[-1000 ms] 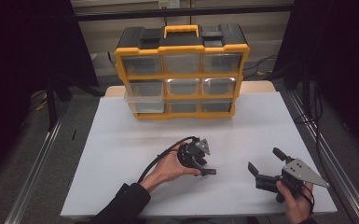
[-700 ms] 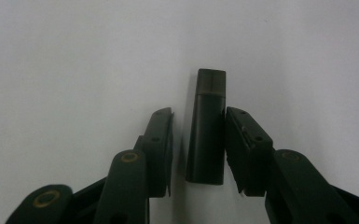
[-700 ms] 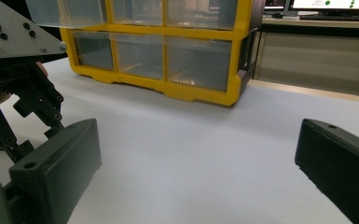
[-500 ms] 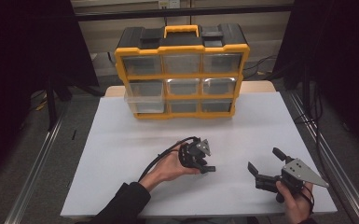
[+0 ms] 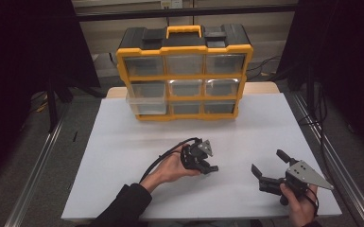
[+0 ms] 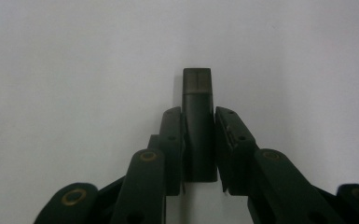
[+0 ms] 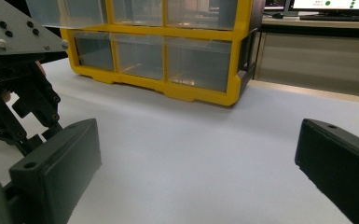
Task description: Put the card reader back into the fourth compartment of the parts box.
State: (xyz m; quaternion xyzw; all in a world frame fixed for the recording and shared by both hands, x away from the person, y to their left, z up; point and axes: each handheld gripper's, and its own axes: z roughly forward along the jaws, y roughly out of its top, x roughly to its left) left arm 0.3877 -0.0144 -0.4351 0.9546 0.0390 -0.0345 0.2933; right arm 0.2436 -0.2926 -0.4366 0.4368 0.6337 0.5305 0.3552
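Pinching a small dark cylinder (image 6: 197, 126), your left tongs (image 6: 198, 140) have just been closing, and in the left gripper view the two black jaws now sit against either side of it, with its lighter-banded end sticking out past their tips. The cylinder lies flat on the white worktop (image 6: 74, 70), lengthwise between the jaws. From the high view you can see your left hand (image 5: 170, 166) wrapped around the left tongs (image 5: 207, 166) near the middle of the worktop (image 5: 123, 142), with the jaws pointing down toward the surface and the cable looping back toward your sleeve; the cylinder itself is too small to make out from up there.

Your right tongs (image 5: 267, 164) are spread wide with nothing between them. You hold them low over the near right part of the worktop, well apart from the left tongs, with the grey three-cornered plate on top. In the right gripper view the two jaws stand far apart at the bottom corners, and bare worktop (image 7: 191, 154) shows between them.

At the far edge of the worktop stands a yellow and black organiser case (image 5: 184, 71) with clear drawers; one drawer (image 5: 144, 105) on its left side sticks out a little.
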